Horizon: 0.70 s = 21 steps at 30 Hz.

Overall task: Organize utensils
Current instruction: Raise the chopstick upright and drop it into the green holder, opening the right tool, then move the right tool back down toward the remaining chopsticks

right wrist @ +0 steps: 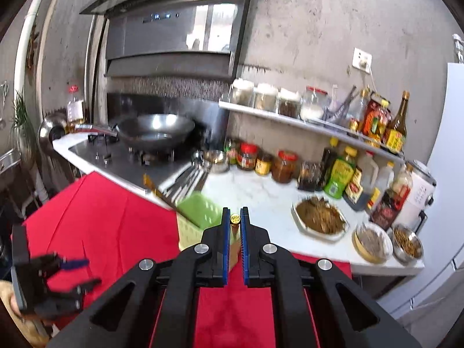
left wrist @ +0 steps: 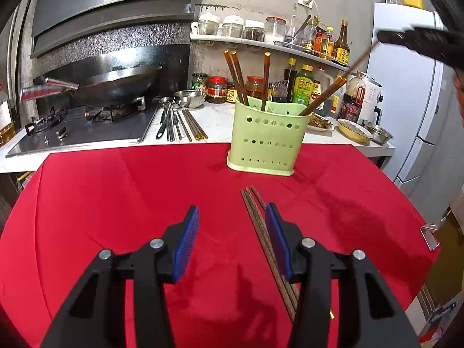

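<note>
A pale green perforated utensil holder (left wrist: 268, 142) stands at the far edge of the red tablecloth (left wrist: 130, 197) with several brown chopsticks (left wrist: 239, 76) upright in it. A few more brown chopsticks (left wrist: 258, 217) lie on the cloth beside my left gripper's right finger. My left gripper (left wrist: 232, 211) is open and empty, low over the cloth. My right gripper (right wrist: 234, 217) is shut on a brown chopstick (right wrist: 234, 223) with a gold end cap, held above the holder (right wrist: 197, 217). In the left wrist view the right gripper (left wrist: 417, 40) shows at upper right with that chopstick (left wrist: 359, 61) slanting down toward the holder.
Behind the table runs a white counter (left wrist: 217, 121) with a gas hob, a wok (left wrist: 116, 84), metal chopsticks and spoons (left wrist: 179, 124), sauce bottles, jars and bowls of food (right wrist: 319, 214). A wall shelf (left wrist: 261, 43) holds jars. A white fridge (left wrist: 406, 92) stands at right.
</note>
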Motion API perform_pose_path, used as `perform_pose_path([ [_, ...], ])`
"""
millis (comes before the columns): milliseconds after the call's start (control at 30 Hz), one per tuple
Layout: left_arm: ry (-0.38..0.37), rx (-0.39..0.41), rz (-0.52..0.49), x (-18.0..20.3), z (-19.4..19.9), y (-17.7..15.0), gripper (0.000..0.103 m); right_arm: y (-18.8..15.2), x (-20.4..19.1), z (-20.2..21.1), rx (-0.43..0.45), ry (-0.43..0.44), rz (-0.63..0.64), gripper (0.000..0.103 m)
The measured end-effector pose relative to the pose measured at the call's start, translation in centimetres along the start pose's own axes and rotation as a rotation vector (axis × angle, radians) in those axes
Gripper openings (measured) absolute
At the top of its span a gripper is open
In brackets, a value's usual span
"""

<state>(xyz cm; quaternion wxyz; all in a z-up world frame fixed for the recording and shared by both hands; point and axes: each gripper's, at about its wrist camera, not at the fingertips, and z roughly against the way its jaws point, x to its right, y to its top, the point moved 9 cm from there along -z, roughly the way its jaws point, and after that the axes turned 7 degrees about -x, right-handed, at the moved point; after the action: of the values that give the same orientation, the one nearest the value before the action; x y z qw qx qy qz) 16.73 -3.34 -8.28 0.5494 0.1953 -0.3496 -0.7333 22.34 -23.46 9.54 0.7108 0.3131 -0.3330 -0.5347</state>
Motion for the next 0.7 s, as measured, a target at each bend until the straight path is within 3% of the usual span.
perform_pose_path([
  [167, 0.009, 0.0, 0.0, -0.3, -0.5, 0.8, 0.047, 2.3, 0.0, -3.3, 0.013, 0.0, -0.012, 0.007],
  [333, 0.01, -0.013, 0.002, -0.6, -1.6, 1.2, 0.047, 1.4, 1.1, -7.2, -0.05, 0.012, -0.053, 0.007],
  [400, 0.008, -0.017, 0.0, -0.5, -1.8, 1.2, 0.047, 0.7, 1.7, -7.8, -0.058, -0.008, -0.072, 0.015],
  [500, 0.013, -0.024, -0.008, -0.3, -1.7, 0.9, 0.047, -0.2, 2.0, -6.0, -0.023, -0.024, -0.091, 0.043],
  [700, 0.041, -0.043, -0.006, -0.4, -1.0, -0.3, 0.047, -4.2, 1.7, -0.4, 0.041, -0.044, -0.107, 0.045],
])
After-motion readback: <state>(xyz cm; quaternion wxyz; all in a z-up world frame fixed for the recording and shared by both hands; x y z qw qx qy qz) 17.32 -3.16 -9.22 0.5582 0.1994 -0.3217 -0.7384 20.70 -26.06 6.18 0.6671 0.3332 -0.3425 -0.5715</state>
